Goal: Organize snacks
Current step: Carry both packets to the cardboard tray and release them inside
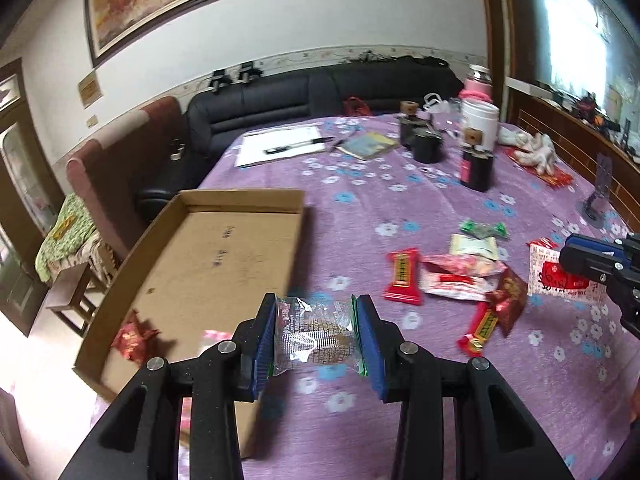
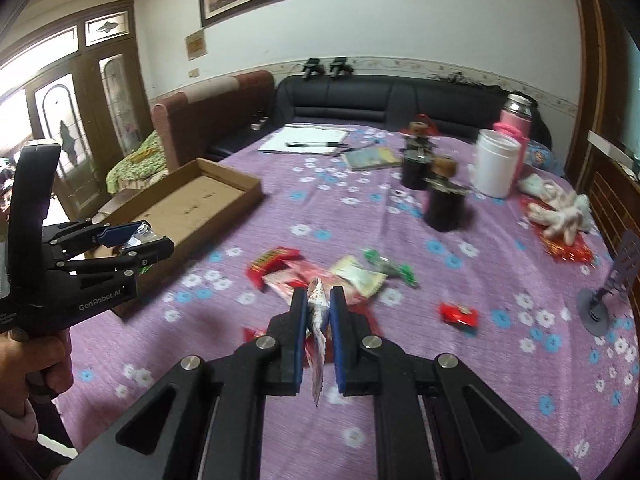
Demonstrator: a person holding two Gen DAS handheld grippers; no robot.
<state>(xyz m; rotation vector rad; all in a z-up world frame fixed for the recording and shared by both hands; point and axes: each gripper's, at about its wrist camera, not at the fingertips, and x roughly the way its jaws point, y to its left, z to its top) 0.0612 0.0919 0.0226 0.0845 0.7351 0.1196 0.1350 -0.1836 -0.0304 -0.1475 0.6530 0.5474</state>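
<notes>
My left gripper [image 1: 316,336] is shut on a clear-wrapped brown snack [image 1: 316,340] and holds it above the right edge of the shallow cardboard box [image 1: 240,200]. A red-wrapped snack [image 1: 134,338] lies in the box's near corner. My right gripper [image 2: 319,312] is shut on a red and white snack packet [image 2: 318,344] held edge-on above the table. Its packet also shows in the left wrist view [image 1: 560,276]. Several loose snacks lie on the purple cloth: a red bar [image 1: 404,276], a white packet [image 1: 474,246] and a green candy [image 1: 484,230].
Dark jars [image 2: 444,204], a white tub [image 2: 496,160], a pink flask [image 2: 516,120], white gloves [image 2: 560,212], papers with a pen [image 2: 308,138] and a small grey stand [image 2: 600,308] are on the table. A black sofa [image 2: 380,96] stands behind.
</notes>
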